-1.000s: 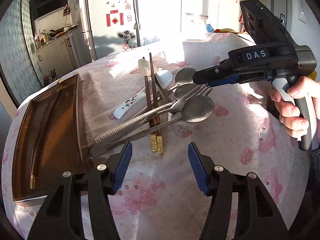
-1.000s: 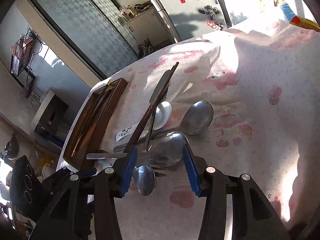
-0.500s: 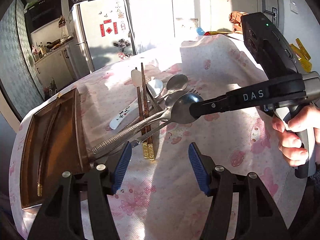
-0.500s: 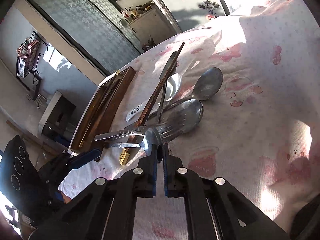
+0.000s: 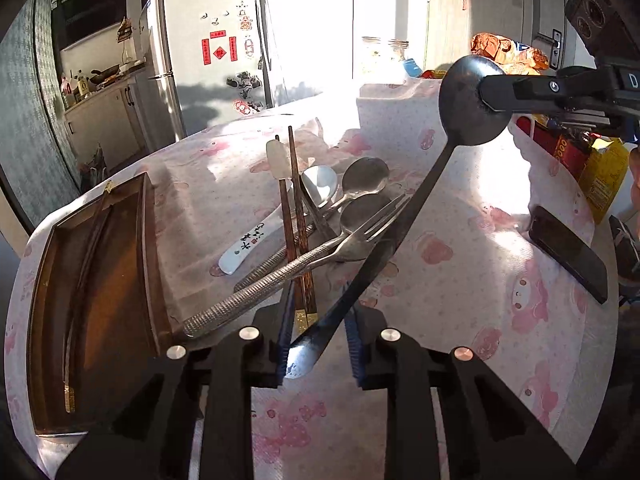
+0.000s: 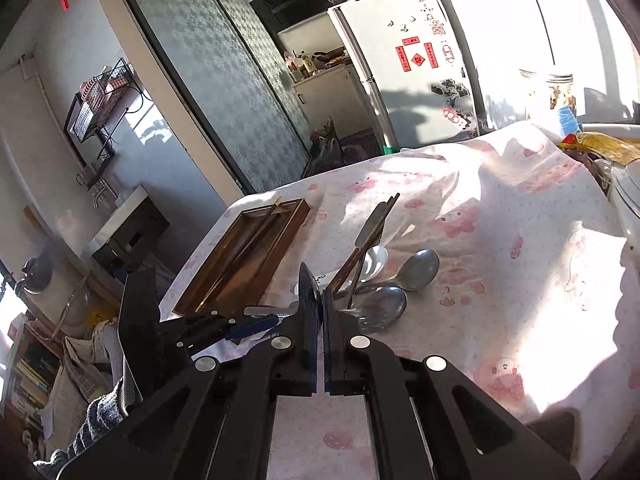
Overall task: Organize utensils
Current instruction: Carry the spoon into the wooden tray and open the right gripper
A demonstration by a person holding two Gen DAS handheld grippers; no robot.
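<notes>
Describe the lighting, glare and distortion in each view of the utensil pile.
Left wrist view: hard backlight from the window blows out the tablecloth behind the pile; the lifted spoon reads as a dark silhouette, glinting only at its handle tip; fisheye bends the wooden tray. Right wrist view: sun patches wash out the cloth at right; the spoon bowl between the right hand-held gripper pads is a black edge.

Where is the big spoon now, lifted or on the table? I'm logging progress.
Lifted: the right gripper pinches the spoon by its bowl, handle slanting down between the left gripper's fingers.

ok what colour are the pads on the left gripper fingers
Blue pads on black fingers, clearest in the left wrist view.
</notes>
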